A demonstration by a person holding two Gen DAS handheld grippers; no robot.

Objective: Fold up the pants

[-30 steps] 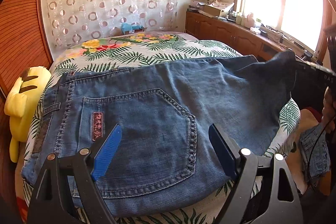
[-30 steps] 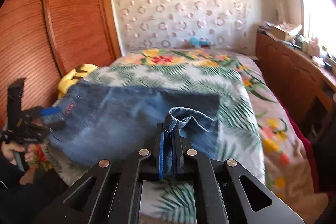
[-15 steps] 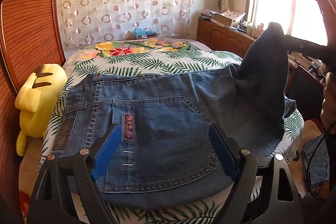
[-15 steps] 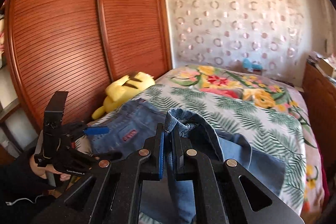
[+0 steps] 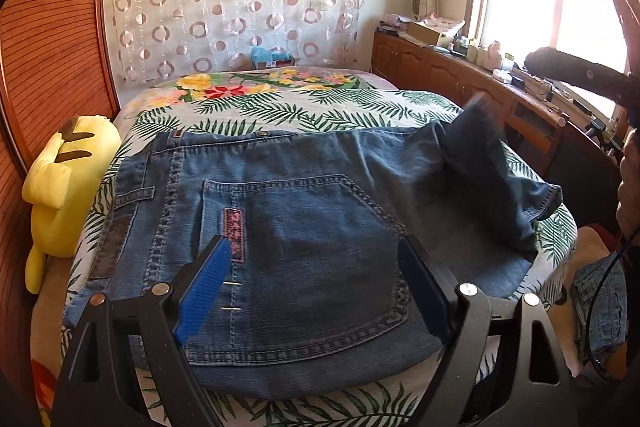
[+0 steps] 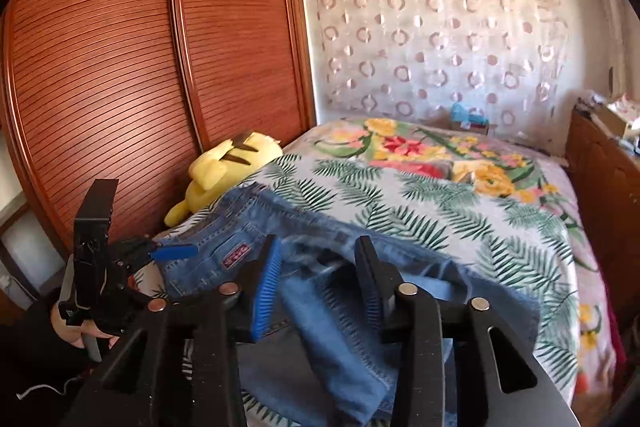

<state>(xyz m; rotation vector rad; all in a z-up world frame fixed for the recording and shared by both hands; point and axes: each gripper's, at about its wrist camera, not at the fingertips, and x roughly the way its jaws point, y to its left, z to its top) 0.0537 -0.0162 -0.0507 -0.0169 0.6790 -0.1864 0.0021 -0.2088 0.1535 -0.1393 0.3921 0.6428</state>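
The right hand-held gripper (image 6: 316, 283), which half a second ago was clenched on the hem of a leg of the blue denim pants (image 5: 304, 243) and carrying it up and over toward the waist, now has its jaws spread wide and grasps nothing; the leg has dropped out of them and lies in a loose, blurred heap just under and between its blue-padded fingers (image 6: 266, 281). In the left wrist view that folded-over leg end (image 5: 480, 163) is settling on the right part of the pants, its hem turned up and not yet flat. The pants lie spread on the bed with the palm-leaf and flower print cover (image 5: 280, 107), seat pocket up, waistband toward the yellow plush toy (image 5: 64, 183). The left hand-held gripper (image 5: 316, 283) is released too, hovering just above the pocket area and holding no cloth. My reading is that the first lengthwise-to-waist fold has just been laid down but untidily, so smoothing or a second fold likely remains.
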